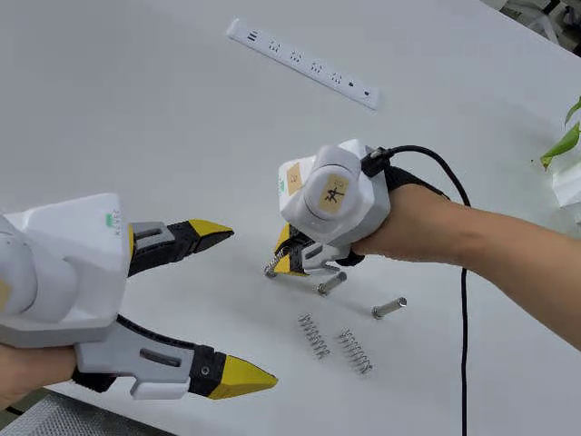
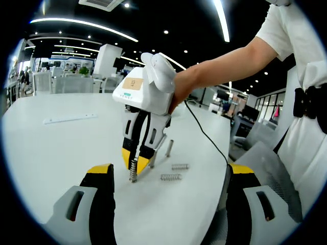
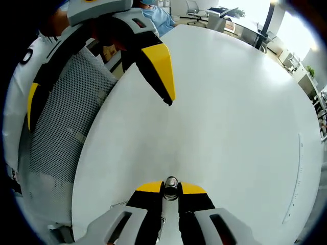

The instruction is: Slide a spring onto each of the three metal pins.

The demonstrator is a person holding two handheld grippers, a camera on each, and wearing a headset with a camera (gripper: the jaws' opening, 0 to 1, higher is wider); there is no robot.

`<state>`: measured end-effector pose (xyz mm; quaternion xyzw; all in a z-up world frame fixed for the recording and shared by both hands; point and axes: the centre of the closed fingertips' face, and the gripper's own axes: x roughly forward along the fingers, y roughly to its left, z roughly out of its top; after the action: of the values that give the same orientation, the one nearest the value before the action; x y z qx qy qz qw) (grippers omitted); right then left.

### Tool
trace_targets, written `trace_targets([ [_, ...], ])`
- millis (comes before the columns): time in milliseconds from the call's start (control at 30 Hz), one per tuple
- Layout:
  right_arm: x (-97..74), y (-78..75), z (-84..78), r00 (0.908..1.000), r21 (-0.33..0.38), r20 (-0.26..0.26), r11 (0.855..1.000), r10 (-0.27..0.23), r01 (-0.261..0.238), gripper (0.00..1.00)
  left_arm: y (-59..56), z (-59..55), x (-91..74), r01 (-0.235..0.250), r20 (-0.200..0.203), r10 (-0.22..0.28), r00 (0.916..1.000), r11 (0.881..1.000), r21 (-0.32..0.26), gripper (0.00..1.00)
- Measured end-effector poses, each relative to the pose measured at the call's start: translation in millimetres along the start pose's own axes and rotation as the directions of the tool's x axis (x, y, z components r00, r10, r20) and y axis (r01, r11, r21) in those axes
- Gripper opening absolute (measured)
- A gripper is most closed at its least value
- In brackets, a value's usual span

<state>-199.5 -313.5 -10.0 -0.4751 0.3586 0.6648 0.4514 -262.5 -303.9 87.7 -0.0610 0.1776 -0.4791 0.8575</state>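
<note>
You're working on a white table (image 1: 136, 109). A white power strip (image 1: 302, 62) lies at its far side, and a green plant (image 1: 565, 141) shows at the right edge. A black cable (image 1: 464, 272) runs from your right gripper (image 1: 286, 262) back toward you along your forearm. Two loose springs (image 1: 313, 334) (image 1: 355, 351) lie side by side on the near part of the table. Just beyond them are two metal pins (image 1: 332, 283) (image 1: 388, 308). In the left gripper view the farther one looks upright, and the other is partly hidden behind the right gripper. The right gripper points steeply down at the table, with your right hand (image 1: 404, 222) wrapped around its body. Its jaws are clamped on a third spring (image 3: 171, 188), which stands on end with its foot on the table, left of the two pins. Whether a pin sits inside that spring cannot be made out. Your left gripper (image 1: 227, 304) is near you on the left, roughly level and aimed toward the right gripper. Its jaws are spread wide with nothing between them, and nothing lies between it and the held spring.
</note>
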Motion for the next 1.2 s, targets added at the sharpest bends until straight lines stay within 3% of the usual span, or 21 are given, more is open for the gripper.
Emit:
trace_targets([
  [1200,11.2,-2.6,-1.3,0.9990,-0.024,0.004,0.999,-0.045,0.045,0.08,-1.3,-2.4,-0.2,0.001,0.000,-0.001,1.0000,1.000,-0.005,0.87],
])
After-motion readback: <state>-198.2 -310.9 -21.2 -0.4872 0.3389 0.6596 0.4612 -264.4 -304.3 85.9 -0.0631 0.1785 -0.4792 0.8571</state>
